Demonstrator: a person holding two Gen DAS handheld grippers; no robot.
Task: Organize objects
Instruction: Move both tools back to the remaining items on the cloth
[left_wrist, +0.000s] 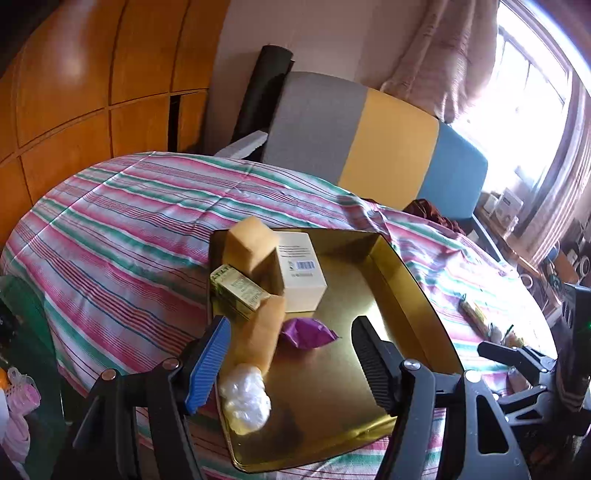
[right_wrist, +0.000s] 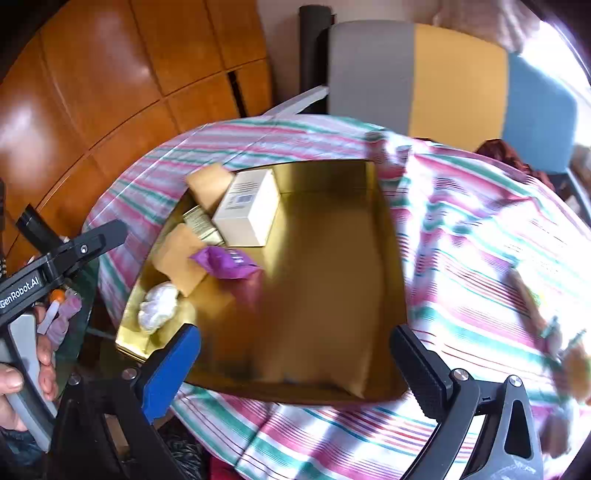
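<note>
A gold tray (left_wrist: 406, 280) (right_wrist: 325, 277) lies on the striped tablecloth. Its left side holds a white box (left_wrist: 299, 266) (right_wrist: 247, 210), two tan blocks (left_wrist: 251, 243) (left_wrist: 264, 332), a green box (left_wrist: 236, 291), a purple packet (left_wrist: 306, 332) (right_wrist: 225, 262) and a crumpled white plastic wad (left_wrist: 245, 398) (right_wrist: 159, 306). My left gripper (left_wrist: 291, 362) is open over the tray's near left; the nearer tan block stands just beyond its blue finger, untouched by the black one. My right gripper (right_wrist: 295, 369) is wide open above the tray's bare near part, with nothing between its fingers.
Small packets (left_wrist: 472, 314) lie on the cloth (left_wrist: 129, 221) right of the tray. A grey, yellow and blue chair back (left_wrist: 369, 136) stands behind the table, wooden cabinets (left_wrist: 74, 92) at left, a window (left_wrist: 535, 92) at right. A hand (right_wrist: 22, 380) holds the left gripper's handle.
</note>
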